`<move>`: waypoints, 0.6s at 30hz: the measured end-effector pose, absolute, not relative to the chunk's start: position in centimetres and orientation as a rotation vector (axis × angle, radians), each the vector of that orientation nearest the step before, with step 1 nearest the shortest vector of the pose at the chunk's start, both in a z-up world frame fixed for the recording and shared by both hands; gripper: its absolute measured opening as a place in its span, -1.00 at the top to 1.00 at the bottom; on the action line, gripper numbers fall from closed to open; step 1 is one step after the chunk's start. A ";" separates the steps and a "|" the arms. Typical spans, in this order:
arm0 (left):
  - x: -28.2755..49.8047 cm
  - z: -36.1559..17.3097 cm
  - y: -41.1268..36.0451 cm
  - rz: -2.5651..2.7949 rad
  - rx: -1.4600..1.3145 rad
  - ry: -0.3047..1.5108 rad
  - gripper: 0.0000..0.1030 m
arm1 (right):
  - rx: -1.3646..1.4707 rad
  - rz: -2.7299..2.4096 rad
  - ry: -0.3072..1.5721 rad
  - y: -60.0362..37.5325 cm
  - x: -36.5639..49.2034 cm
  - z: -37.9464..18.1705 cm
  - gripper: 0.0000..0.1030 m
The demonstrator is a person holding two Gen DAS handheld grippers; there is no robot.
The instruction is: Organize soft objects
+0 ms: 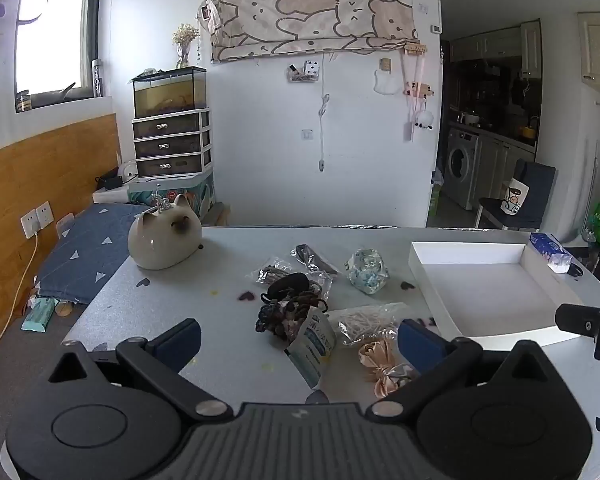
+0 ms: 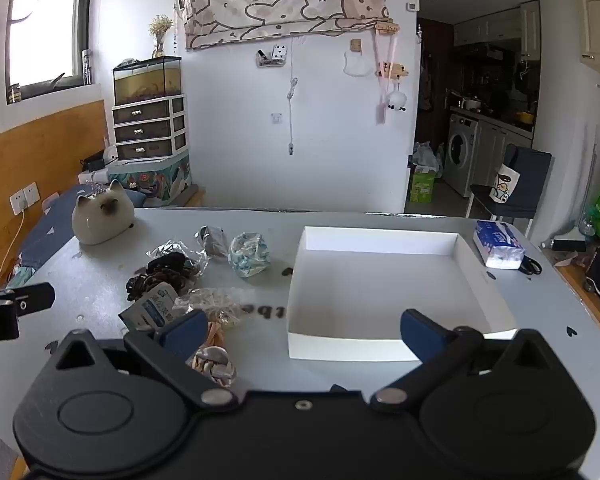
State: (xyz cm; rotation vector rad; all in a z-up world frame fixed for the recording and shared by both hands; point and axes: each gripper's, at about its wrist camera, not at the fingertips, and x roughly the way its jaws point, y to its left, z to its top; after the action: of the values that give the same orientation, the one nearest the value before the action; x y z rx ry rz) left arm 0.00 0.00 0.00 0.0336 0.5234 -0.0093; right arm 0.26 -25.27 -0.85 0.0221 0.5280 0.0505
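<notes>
— Left wrist view: how does the left gripper stand?
— Spread wide, grasping nothing, above the pile of scrunchies and packets on the table.
— And the right gripper?
— Likewise released, empty, over the near edge of the white tray, right of the pile.

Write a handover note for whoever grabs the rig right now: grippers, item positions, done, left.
Left hand-held gripper: open, holding nothing, above the pile.
Right hand-held gripper: open, holding nothing, at the near edge of the white tray.
The dark scrunchies, blue fabric bundle, pink satin scrunchie and bagged items are all on the table, left of the tray.
Done: nothing is in the tray.
Left: move every soft item over.
</notes>
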 end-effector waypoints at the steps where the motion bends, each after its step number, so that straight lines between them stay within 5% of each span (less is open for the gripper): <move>1: 0.0 0.0 0.0 -0.009 0.034 0.522 -1.00 | 0.029 0.053 0.529 -25.3 0.3 -0.9 -1.00; 18: 0.0 0.1 -0.1 -0.013 0.036 0.515 -1.00 | 0.027 0.049 0.538 -25.7 0.4 -1.2 -1.00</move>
State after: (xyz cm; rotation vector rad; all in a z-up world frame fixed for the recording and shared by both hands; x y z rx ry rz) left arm -0.03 -0.06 0.09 0.0361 0.5154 -0.0126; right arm 0.42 -25.70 -1.21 0.0267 0.5379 0.0488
